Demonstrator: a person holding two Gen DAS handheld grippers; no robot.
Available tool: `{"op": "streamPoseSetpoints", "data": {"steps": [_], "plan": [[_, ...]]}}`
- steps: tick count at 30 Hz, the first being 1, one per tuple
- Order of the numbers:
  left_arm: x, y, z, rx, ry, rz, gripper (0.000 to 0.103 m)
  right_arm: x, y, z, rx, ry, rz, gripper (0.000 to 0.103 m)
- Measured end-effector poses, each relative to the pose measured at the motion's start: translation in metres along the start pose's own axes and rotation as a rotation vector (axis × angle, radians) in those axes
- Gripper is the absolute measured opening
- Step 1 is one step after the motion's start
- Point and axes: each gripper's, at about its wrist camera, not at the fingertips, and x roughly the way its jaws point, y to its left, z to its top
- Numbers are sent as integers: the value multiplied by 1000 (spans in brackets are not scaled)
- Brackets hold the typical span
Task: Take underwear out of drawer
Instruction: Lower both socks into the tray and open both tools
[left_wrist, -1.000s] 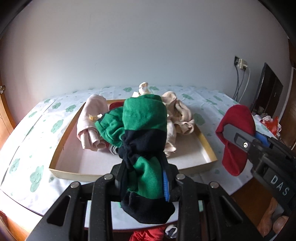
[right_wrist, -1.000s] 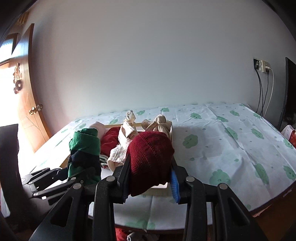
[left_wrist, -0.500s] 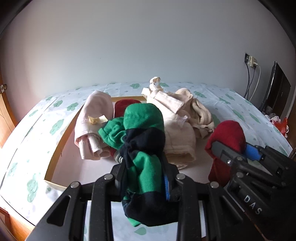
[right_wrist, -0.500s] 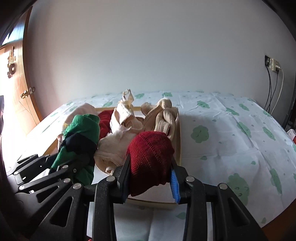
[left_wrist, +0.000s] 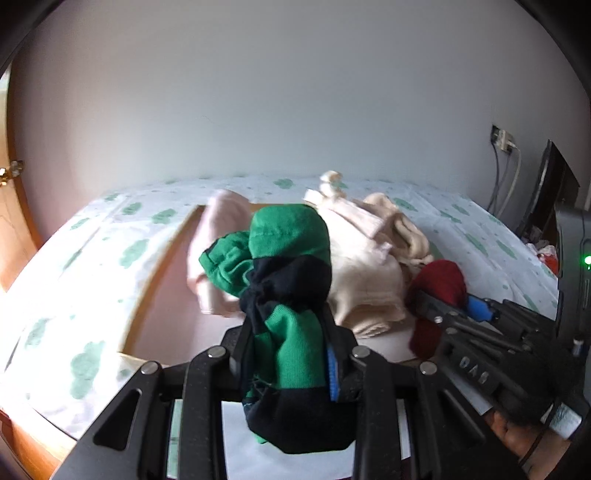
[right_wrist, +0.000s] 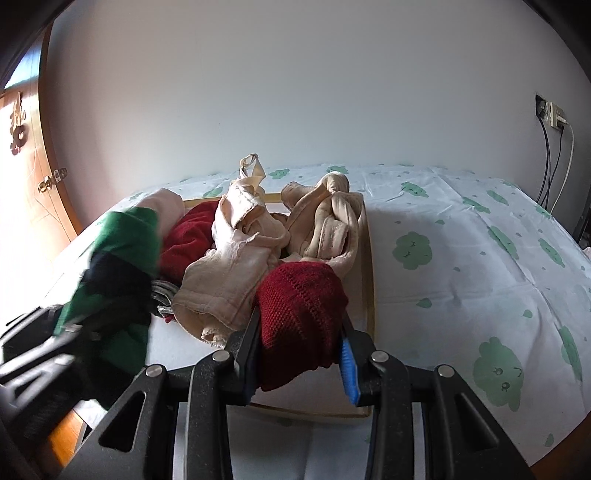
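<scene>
Both grippers are back over the drawer (right_wrist: 371, 280): left gripper (left_wrist: 288, 363) clamps the green-and-black garment (left_wrist: 288, 280), right gripper (right_wrist: 299, 349) clamps the dark red one (right_wrist: 301, 310) — a return, not removal.

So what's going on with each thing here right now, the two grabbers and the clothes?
Left gripper: shut on the green and black garment, held up.
Right gripper: shut on the dark red knit piece, held up.
Drawer: lying on the bed, open-topped.
Beige underwear: heaped in the drawer.
Pink garment: in the drawer, blurred.
Red cloth: in the drawer, partly covered.
</scene>
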Motion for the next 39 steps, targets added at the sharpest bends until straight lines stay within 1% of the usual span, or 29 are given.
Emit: {"op": "streamPoseSetpoints", "data": {"steps": [3,5,7,10,14,18,19,21,22,24,27,31,35,39], "plan": [[0,12,2,-4,7,58,28,0,-1,1,10,-4,12,38],[10,14,3,5,38,80,28,-2,1,1,13,-12,21,38],[19,12,3,14,64,87,28,-1,6,2,-1,-13,23,38],[29,-1,5,51,75,94,28,0,9,1,-5,-5,22,38],[33,-17,7,81,81,76,28,3,6,0,2,5,21,38],[33,-32,4,110,106,-13,28,4,4,0,-1,7,19,38],[33,-35,3,124,104,-13,28,5,3,0,-1,8,18,38],[42,-36,5,129,112,13,28,6,1,0,-1,13,13,39],[46,-33,7,112,123,7,29,8,0,-1,4,19,11,39],[56,-29,10,85,149,-5,33,12,-3,-1,19,31,21,39],[66,-33,11,66,176,-21,37,16,-2,-5,21,45,24,39],[82,-37,9,59,204,-45,38,21,-2,-5,22,52,23,39],[86,-38,9,61,195,-51,38,24,-3,-4,24,54,15,39],[85,-37,6,80,166,-56,39,28,-1,-2,1,65,6,39]]}}
